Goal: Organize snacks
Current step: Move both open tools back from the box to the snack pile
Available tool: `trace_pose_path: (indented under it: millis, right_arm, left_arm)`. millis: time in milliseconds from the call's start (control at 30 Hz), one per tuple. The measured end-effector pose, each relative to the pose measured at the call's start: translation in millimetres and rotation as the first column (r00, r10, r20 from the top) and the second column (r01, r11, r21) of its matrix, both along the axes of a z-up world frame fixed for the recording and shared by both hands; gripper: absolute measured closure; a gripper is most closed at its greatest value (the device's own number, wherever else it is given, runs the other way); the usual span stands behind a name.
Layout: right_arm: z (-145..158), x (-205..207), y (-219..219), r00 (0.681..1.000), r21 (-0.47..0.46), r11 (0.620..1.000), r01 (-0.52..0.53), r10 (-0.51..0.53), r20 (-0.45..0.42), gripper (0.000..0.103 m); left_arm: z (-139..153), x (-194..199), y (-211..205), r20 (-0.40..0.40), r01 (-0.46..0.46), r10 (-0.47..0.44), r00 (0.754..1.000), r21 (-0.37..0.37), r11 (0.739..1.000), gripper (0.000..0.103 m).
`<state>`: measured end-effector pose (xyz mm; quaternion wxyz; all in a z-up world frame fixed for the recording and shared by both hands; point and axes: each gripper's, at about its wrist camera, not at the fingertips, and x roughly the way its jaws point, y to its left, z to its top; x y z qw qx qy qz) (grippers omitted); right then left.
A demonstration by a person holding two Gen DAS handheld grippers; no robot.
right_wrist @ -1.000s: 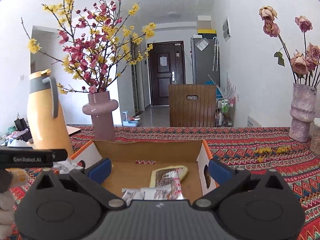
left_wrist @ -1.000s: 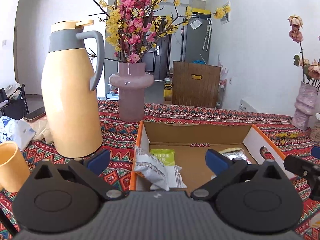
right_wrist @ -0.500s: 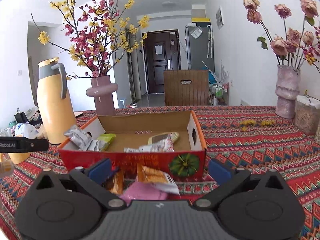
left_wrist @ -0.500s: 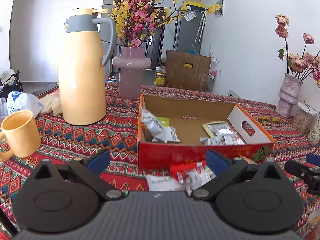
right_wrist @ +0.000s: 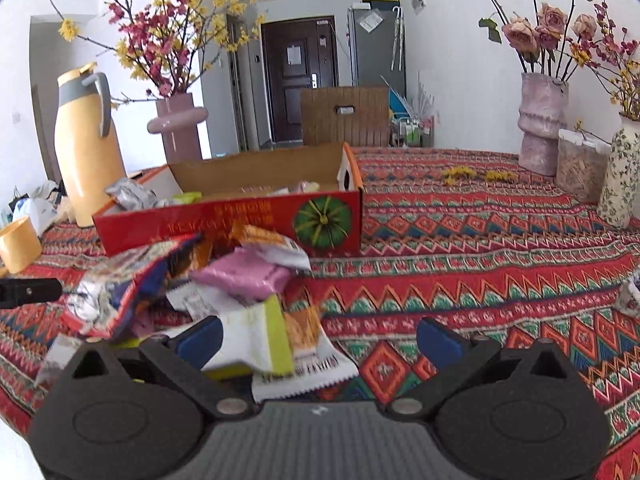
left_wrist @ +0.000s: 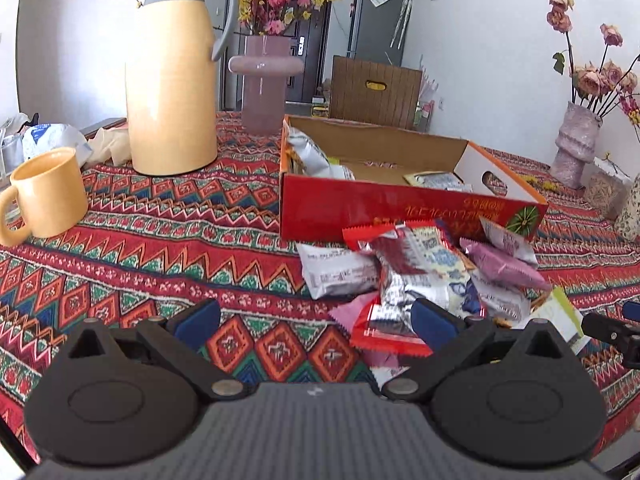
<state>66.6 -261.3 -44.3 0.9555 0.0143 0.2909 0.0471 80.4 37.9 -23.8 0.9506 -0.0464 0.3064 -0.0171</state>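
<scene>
Beside one red box [left_wrist: 400, 208] are sitting one thermos [left_wrist: 172, 72], one mug [left_wrist: 44, 196], three vases [right_wrist: 542, 120] and many snack packets [left_wrist: 420, 272].

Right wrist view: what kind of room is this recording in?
Most likely a home dining or living area: a patterned tablecloth, flower vases, a thermos jug, and an entry door with a fridge behind.
</scene>
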Motion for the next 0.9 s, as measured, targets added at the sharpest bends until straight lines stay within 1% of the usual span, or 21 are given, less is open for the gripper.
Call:
trace_pose_path:
  millis: [100,200,300,433,500,567,667,700,733,767,800,900]
  right_arm:
    - [-7.5,-5.5,3.1,0.999,-0.045,0.999,-0.027,0.026,-0.026,0.0]
    - [-13.7,-2.2,8.2,0.998,-0.088,0.995,-0.042,0.038,-0.046,0.0]
    - [-16.9,7.5,13.4,0.997,-0.127,0.99,-0.06,0.053,-0.054,0.0]
    - [-22.2,23.9,21.5,0.994,-0.217,0.972,-0.093,0.079,-0.074,0.001]
    - [-23.4,30.7,22.7,0.993,-0.229,0.967,-0.107,0.092,-0.079,0.001]
    - [-23.9,36.7,21.3,0.992,-0.214,0.97,-0.118,0.104,-0.079,0.003]
    - [-24.8,43.5,16.6,0.992,-0.167,0.979,-0.12,0.11,-0.068,0.016]
    - [-25.3,45.3,14.4,0.991,-0.138,0.983,-0.122,0.114,-0.067,0.026]
    - [-25.3,47.1,11.5,0.99,-0.1,0.987,-0.126,0.12,-0.068,0.039]
    - [-25.3,47.4,10.2,0.99,-0.076,0.989,-0.131,0.126,-0.068,0.046]
    - [-25.3,46.7,10.5,0.99,-0.072,0.989,-0.133,0.128,-0.065,0.051]
    - [-26.0,43.0,11.2,0.99,-0.068,0.989,-0.132,0.128,-0.059,0.054]
  left_arm:
    - [-2.1,-0.9,0.0,-0.008,-0.002,0.002,1.0,0.001,1.0,0.0]
    - [-1.8,-1.8,-2.0,-0.008,0.001,-0.001,1.0,0.004,1.0,0.0]
    - [-1.1,-3.0,-3.9,-0.007,0.002,-0.002,1.0,0.012,1.0,0.0]
    - [0.6,-3.6,-1.3,-0.004,-0.012,0.012,1.0,0.017,1.0,0.0]
    - [1.1,-3.3,0.3,-0.005,-0.021,0.021,1.0,0.015,1.0,0.0]
    - [1.3,-3.1,1.3,-0.007,-0.025,0.025,1.0,0.015,1.0,0.0]
    - [1.2,-2.8,0.3,-0.01,-0.025,0.025,1.0,0.019,1.0,0.0]
    - [1.1,-2.6,-0.6,-0.011,-0.024,0.025,1.0,0.02,1.0,0.0]
    - [0.8,-2.3,-1.3,-0.012,-0.023,0.024,1.0,0.021,1.0,0.0]
    - [0.8,-2.3,-1.7,-0.013,-0.022,0.023,1.0,0.022,1.0,0.0]
    - [0.8,-2.2,-2.2,-0.014,-0.023,0.023,1.0,0.023,0.999,0.0]
    - [0.8,-2.2,-1.8,-0.017,-0.025,0.025,1.0,0.021,0.999,0.0]
